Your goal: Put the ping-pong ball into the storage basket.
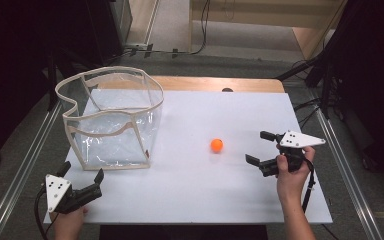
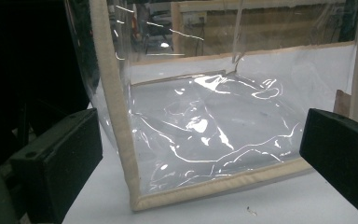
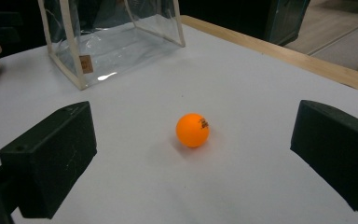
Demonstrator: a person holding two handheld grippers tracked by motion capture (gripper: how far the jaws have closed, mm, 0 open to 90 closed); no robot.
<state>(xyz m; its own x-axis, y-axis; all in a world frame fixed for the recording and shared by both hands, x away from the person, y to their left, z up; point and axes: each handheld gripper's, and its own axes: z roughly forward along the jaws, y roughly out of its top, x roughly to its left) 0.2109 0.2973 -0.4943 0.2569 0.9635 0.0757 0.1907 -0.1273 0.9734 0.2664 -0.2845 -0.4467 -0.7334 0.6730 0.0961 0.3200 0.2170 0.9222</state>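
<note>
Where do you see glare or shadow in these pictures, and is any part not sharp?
Left gripper view: bright white streaks of glare run over the clear plastic bag, and its own tongs look soft at the edges. Right gripper view: the orange ball is sharp and casts a faint shadow on the white table. High view: the table is evenly lit, the surroundings dark.

Bright even overhead light; glare on clear bag (image 2: 205,126); dark surroundings.

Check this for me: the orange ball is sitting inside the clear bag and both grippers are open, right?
Not quite. The ball lies on the white table, outside the bag, as the high view shows. The left gripper and right gripper are both open.
</note>
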